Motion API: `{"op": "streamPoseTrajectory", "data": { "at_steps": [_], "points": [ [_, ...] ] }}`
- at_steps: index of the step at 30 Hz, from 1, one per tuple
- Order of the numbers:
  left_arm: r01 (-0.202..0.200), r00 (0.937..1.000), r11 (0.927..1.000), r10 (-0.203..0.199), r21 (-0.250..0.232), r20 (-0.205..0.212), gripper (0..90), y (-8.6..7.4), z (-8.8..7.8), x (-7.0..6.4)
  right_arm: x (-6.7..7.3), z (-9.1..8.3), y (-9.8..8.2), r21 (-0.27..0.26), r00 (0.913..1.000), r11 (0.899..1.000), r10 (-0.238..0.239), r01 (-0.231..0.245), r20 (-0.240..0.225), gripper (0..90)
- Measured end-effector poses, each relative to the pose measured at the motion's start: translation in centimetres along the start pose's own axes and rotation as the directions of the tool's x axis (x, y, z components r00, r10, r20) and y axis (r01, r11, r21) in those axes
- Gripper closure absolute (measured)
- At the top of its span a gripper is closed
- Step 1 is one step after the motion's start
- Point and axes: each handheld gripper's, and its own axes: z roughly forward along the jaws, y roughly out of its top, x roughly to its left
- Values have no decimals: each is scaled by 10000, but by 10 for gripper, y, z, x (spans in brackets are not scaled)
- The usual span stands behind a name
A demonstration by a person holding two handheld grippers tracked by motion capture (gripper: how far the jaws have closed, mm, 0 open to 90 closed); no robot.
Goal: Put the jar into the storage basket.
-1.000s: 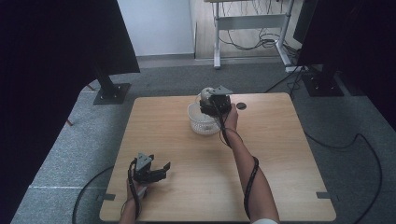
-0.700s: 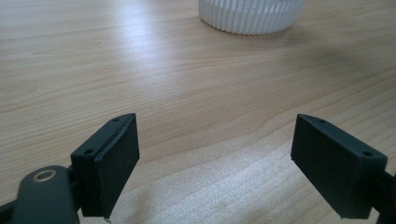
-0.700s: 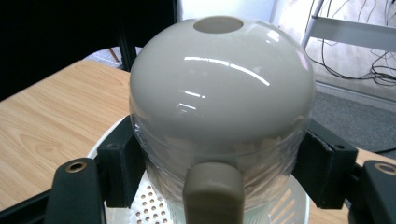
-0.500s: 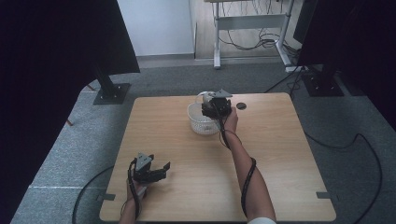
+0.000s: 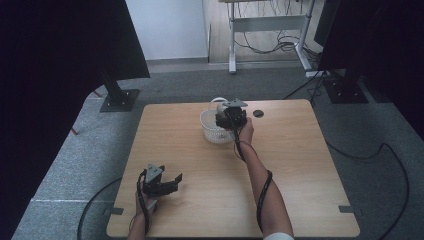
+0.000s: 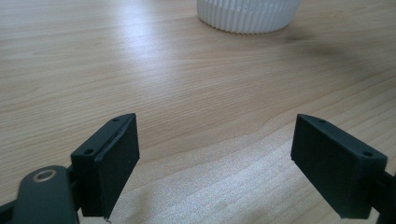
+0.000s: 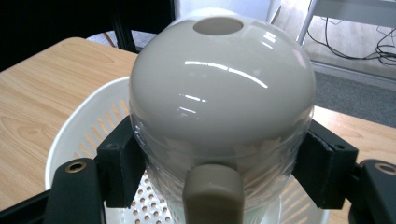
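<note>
Right gripper: jaws clamped on the sides of a glossy beige dome-topped jar, held above a white perforated basket. The basket stands at the far centre of the wooden table. Left gripper: jaws wide apart, holding nothing, low over bare tabletop at the near left, well apart from the basket.
</note>
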Motion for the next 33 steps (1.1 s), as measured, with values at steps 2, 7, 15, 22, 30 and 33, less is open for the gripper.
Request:
{"op": "streamPoseTrajectory", "data": {
  "at_steps": [2,7,15,22,30,33],
  "points": [
    [3,10000,10000,-3,-8,-2,151,0,0,0,0,0,-1,25,10000,10000,13,-13,-15,263],
    [-18,10000,10000,18,1,-7,151,0,0,0,1,0,0,278,9997,9996,-46,53,-248,260],
    [-63,10000,10000,63,8,-38,151,0,0,-1,-2,-5,0,531,9995,9986,-25,42,-309,259],
    [-54,10000,10000,54,15,-38,151,0,0,-1,-3,-6,-1,532,9994,9986,-25,44,-347,258],
    [-29,10000,10000,29,17,-31,151,0,0,-1,-4,-6,-1,535,9994,9986,20,-1,-348,257],
    [-41,10000,10000,42,11,-40,151,0,0,-1,-3,-7,0,464,9996,9989,16,-2,-290,222]
  ]
}}
